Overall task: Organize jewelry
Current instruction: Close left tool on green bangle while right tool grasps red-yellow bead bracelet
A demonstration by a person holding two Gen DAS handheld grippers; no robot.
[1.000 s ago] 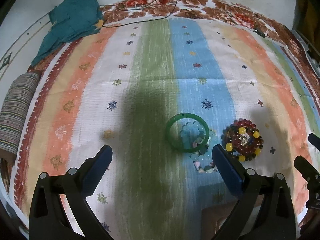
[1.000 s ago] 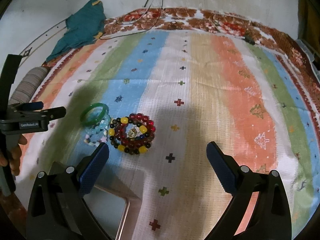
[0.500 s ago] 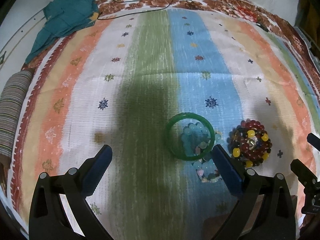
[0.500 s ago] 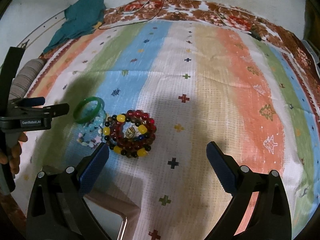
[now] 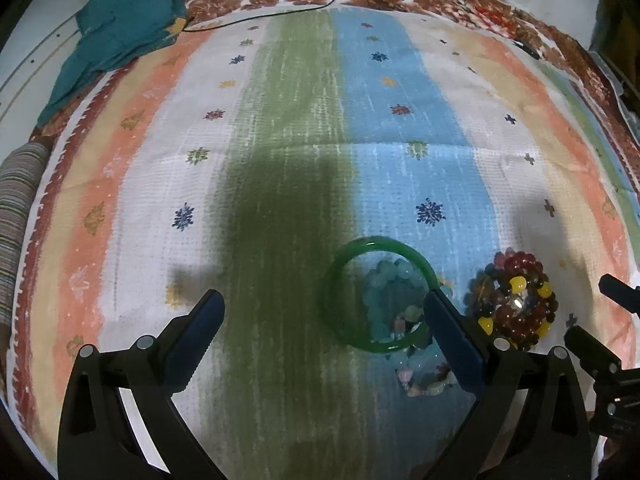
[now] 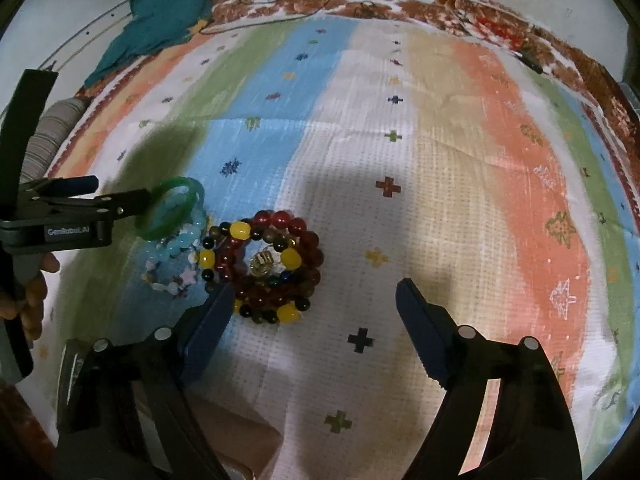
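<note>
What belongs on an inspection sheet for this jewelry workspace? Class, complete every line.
Surface: striped cloth, creased.
Job's things: green bangle overlapping pale blue bead bracelet; red and yellow bead bracelet beside them.
Clutter: teal cloth; striped roll.
Grippers: left gripper open near bangle; right gripper open, empty.
Cables: thin black cable along far edge.
Surroundings: nothing seen.

Bed covered by striped bedspread [image 5: 304, 128]. On it: green bangle [image 5: 344, 264] overlapping pale blue bead bracelet [image 5: 384, 280]; dark red and yellow bead bracelets [image 5: 516, 300] just right of bangle; teal cloth [image 5: 120, 28] and black cable [image 5: 256, 20] well beyond bangle.
</note>
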